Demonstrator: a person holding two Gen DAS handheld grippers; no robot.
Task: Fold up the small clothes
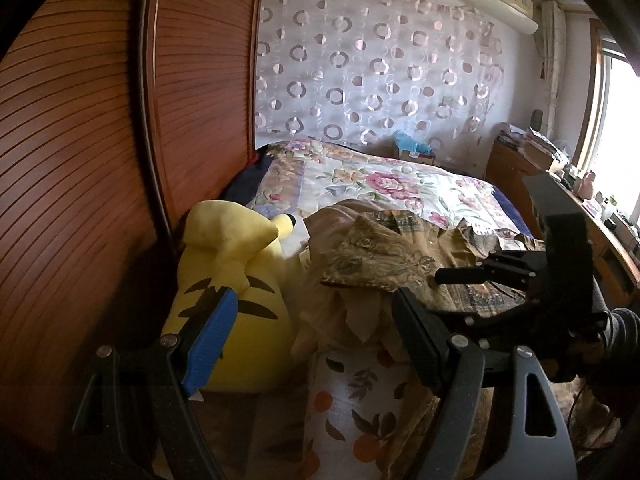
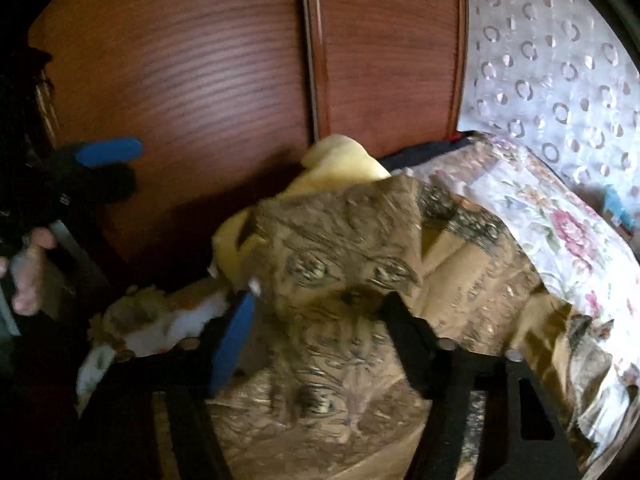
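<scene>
the brown patterned shirt [image 1: 404,256] lies rumpled on the bed [image 1: 384,184], beside a yellow plush toy [image 1: 236,280]. the left gripper [image 1: 308,332] is spread wide, holding nothing. the right gripper [image 2: 316,332] is spread around the shirt's cloth. no containers or readable writing show.

Brown paisley shirt [image 2: 352,240], yellow black-striped plush [image 1: 232,288], floral bedspread [image 1: 360,180], orange-print cloth [image 1: 352,400]

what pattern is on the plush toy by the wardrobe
Yellow plush toy with dark brown stripes on its back; clearest in the left wrist view.
</scene>
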